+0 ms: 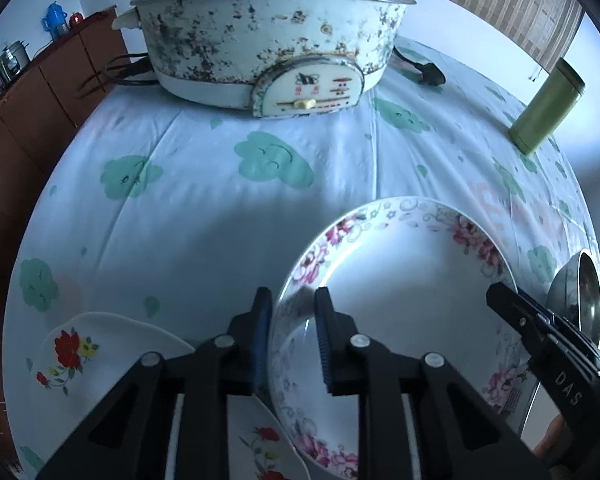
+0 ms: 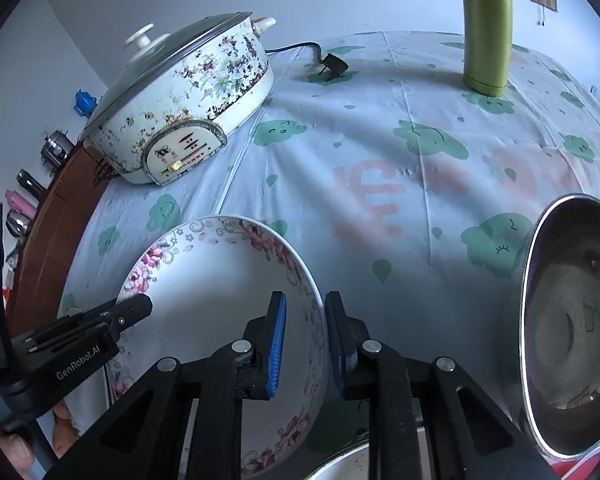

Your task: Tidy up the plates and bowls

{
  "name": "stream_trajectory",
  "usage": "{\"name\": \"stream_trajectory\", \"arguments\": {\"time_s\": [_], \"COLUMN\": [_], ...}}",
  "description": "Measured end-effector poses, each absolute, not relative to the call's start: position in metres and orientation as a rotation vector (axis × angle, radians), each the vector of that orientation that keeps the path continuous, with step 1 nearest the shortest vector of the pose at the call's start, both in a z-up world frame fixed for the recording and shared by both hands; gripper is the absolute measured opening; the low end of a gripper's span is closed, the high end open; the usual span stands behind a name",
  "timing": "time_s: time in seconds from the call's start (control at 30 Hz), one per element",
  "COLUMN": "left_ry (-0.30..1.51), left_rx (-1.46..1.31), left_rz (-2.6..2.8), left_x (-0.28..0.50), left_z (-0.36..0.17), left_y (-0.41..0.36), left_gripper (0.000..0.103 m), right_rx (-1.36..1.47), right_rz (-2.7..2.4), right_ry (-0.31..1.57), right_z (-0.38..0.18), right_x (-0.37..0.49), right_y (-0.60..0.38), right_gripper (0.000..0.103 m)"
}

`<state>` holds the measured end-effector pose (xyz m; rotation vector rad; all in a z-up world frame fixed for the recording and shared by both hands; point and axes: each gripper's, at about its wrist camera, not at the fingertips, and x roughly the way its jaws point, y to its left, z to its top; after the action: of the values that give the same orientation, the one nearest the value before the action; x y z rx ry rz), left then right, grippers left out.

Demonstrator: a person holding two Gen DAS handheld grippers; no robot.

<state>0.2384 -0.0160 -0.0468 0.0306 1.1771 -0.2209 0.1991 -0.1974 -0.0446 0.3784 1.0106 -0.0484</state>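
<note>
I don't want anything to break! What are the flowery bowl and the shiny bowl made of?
The flowery bowl looks like glazed ceramic or porcelain: glossy white with printed pink flowers on its rim, so it could probably break. The shiny bowl looks like stainless steel: grey, with a bright mirror-like rim and dull reflections inside.

White bowl [image 1: 400, 300], pink floral rim
</note>
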Motion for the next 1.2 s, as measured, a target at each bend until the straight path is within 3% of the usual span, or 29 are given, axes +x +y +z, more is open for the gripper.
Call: {"name": "stream_trajectory", "arguments": {"time_s": [0.33,0.67,0.77,0.9,1.07,1.13,1.17,1.2], "left_ry": [1.131,1.154,1.169,1.159,1.185,1.18,1.19,1.193], "left_rx": [-0.134,-0.095,-0.079,-0.07,-0.055,-0.036,-0.032,-0.017], "left_rz": [-0.274,-0.243,-0.263,-0.295,-0.287,-0.298,-0.312,-0.306], "left_x": [0.244,0.251,0.249,0.244,0.247,0.245,0.245,0.244], "left_z": [-0.04,-0.048,-0.044,-0.036,-0.044,-0.046,-0.048,-0.049], "left_y": [-0.004,-0.008,-0.007,-0.007,-0.009,-0.011,-0.014,-0.015], "left_gripper": [0.02,0.019,0.029,0.058,0.058,0.05,0.038,0.037], "right_rx": [0.502,0.469,0.481,0.397,0.369,0.388,0.395,0.403], "right_rz": [-0.066,-0.076,-0.055,-0.038,-0.027,-0.01,-0.008,-0.007], "right_ry": [0.948,1.017,1.06,1.11,1.124,1.107,1.101,1.098], "right_z": [-0.044,-0.05,-0.05,-0.051,-0.057,-0.059,-0.06,-0.06], "right_x": [0.198,0.206,0.205,0.206,0.206,0.204,0.204,0.204], "right_y": [-0.214,-0.208,-0.21,-0.2,-0.196,-0.199,-0.201,-0.202], "right_gripper": [0.018,0.02,0.02,0.02,0.02,0.02,0.019,0.018]}}
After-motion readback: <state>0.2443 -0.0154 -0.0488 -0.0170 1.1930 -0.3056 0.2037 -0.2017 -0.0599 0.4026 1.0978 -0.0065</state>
